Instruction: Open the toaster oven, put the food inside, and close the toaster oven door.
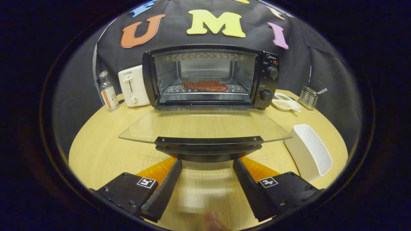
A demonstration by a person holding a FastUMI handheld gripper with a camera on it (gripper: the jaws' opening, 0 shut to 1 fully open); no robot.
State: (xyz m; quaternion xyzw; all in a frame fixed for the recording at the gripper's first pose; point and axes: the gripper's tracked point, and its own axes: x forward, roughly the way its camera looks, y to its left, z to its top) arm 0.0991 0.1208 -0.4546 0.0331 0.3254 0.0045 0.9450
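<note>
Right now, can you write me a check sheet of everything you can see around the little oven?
Surface: round wooden table, bare in front of the fingers.
Job's things: toaster oven with glass door folded down flat; food, a brownish slab, lying on the rack inside.
Clutter: white toaster and bottle beside the oven; small dishes and wire holder on the other side; white tray nearer the fingers.
Grippers: gripper open, holding nothing, fingertips just under the door handle, one at each end.
Cables: nothing seen.
Surroundings: black cloth wall behind the table.
</note>
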